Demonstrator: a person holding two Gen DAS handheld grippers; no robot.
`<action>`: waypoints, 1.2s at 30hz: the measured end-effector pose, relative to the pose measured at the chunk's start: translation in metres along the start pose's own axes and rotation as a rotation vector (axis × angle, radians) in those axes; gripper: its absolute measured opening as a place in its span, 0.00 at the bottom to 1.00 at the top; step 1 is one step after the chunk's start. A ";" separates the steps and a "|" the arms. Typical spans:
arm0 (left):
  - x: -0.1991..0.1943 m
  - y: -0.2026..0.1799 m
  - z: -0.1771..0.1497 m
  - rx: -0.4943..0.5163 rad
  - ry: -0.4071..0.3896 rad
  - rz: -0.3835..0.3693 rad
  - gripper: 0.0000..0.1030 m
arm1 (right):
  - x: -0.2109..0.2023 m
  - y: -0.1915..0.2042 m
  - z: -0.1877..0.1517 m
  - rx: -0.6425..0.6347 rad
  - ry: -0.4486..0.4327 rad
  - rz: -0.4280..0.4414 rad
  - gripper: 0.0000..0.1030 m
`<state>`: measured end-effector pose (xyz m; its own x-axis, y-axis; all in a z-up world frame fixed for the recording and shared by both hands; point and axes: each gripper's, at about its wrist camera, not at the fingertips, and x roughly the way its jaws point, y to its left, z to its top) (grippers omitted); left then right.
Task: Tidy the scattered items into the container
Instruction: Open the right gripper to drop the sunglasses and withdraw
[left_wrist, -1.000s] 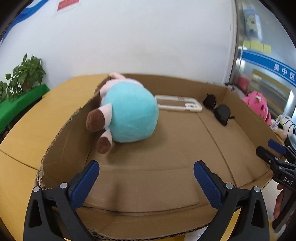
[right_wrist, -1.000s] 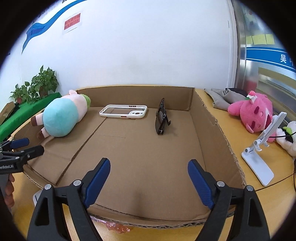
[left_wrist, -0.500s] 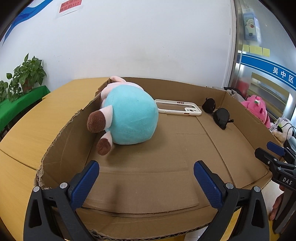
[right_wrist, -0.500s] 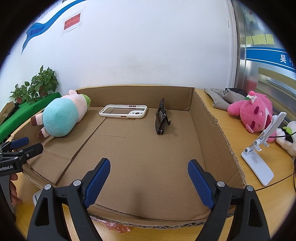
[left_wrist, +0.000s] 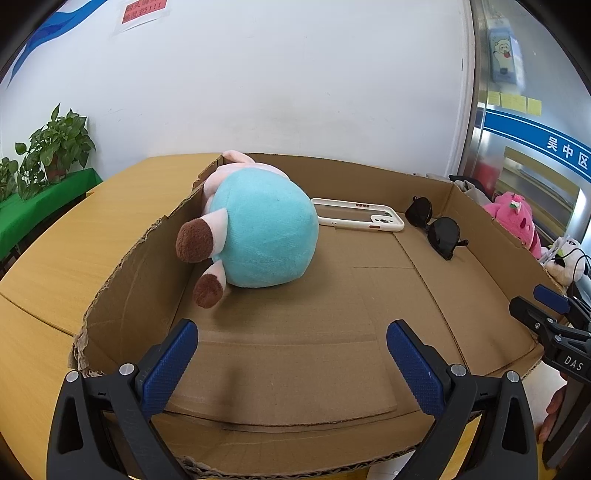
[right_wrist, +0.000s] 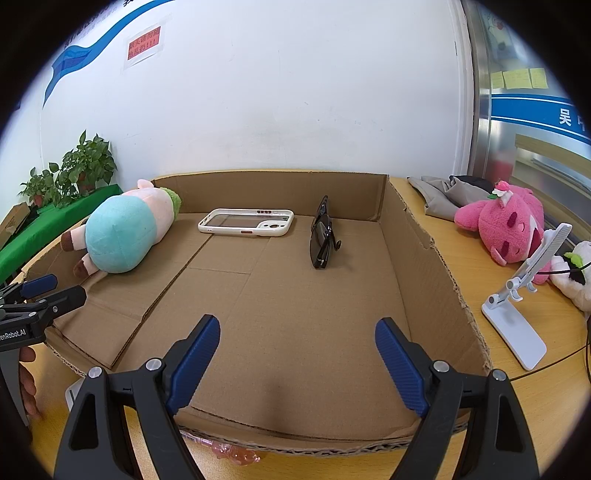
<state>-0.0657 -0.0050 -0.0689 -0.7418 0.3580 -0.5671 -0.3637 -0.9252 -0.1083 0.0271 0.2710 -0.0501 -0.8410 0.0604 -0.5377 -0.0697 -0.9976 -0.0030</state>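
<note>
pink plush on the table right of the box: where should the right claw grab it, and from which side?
Probably its round body, from above. The pink plush lies on its side outside the box, soft and wide, with a phone stand close in front. The right claw is open.

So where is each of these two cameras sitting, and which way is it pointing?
Left wrist: on the left gripper at the cardboard box's near edge, looking across it at the teal plush pig; its open blue-padded fingers show, with the right gripper at the right.
Right wrist: on the right gripper, facing the same way, further right; the left gripper shows at the left.
Shared: box, pig, white phone case, sunglasses.
</note>
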 end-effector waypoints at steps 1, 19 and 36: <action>0.000 0.000 0.000 0.000 0.000 0.000 1.00 | 0.000 0.000 0.000 0.000 0.000 0.000 0.83; -0.070 -0.012 -0.002 0.134 -0.182 -0.180 1.00 | 0.010 -0.004 0.016 0.037 0.085 0.050 0.99; -0.086 -0.053 -0.043 0.373 -0.019 -0.180 1.00 | -0.091 0.007 -0.045 0.004 0.094 0.287 0.99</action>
<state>0.0417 0.0081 -0.0495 -0.6564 0.5154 -0.5509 -0.6652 -0.7398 0.1006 0.1274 0.2573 -0.0394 -0.7734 -0.2280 -0.5916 0.1616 -0.9732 0.1638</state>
